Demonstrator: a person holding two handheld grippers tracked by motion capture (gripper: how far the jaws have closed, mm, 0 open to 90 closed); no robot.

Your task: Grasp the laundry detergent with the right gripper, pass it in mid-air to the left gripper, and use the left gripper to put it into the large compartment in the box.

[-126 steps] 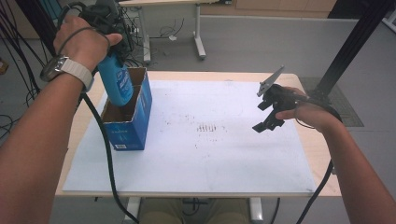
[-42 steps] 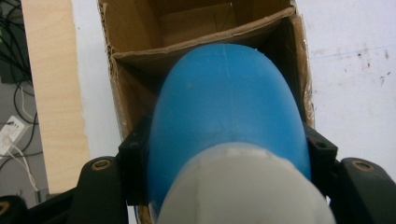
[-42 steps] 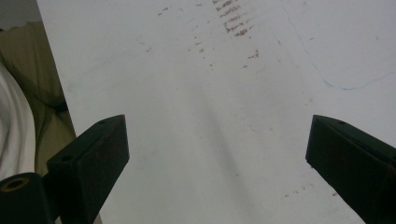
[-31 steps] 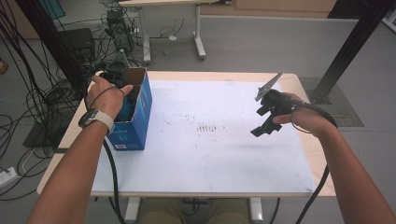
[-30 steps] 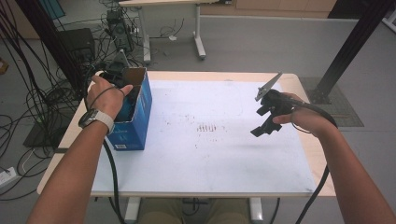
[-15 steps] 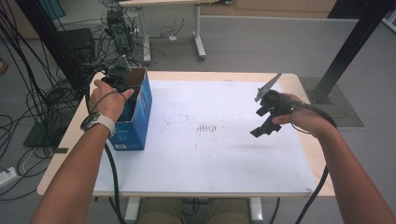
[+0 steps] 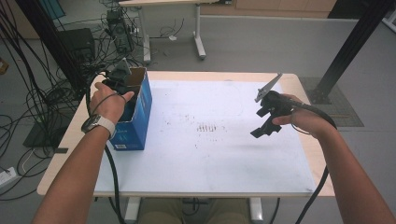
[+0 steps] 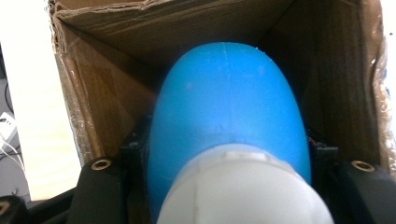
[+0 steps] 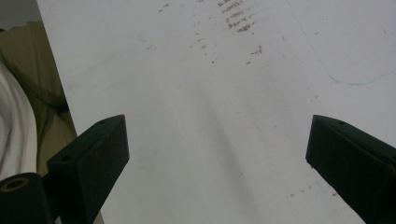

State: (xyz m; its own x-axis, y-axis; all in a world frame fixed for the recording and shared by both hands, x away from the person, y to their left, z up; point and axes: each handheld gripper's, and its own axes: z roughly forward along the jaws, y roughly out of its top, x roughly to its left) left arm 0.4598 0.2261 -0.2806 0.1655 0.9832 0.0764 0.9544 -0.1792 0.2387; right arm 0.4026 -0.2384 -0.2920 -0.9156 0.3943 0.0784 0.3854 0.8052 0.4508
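Left tongs [image 8: 224,186] clamped on blue bottle [image 8: 229,116], bottle sunk inside cardboard box [image 7: 137,109] at left of high view, on worktop [image 7: 210,154]. Right tongs [image 9: 219,163] gaped wide, empty, hovering over white sheet at right. Risk: releasing tilted bottle could wedge it against box wall or tip light box. Box print too small to read; no label legible on bottle.

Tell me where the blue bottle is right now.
The blue bottle sits inside the open cardboard box at the table's left edge in the high view, clamped between the jaws of the left tool.
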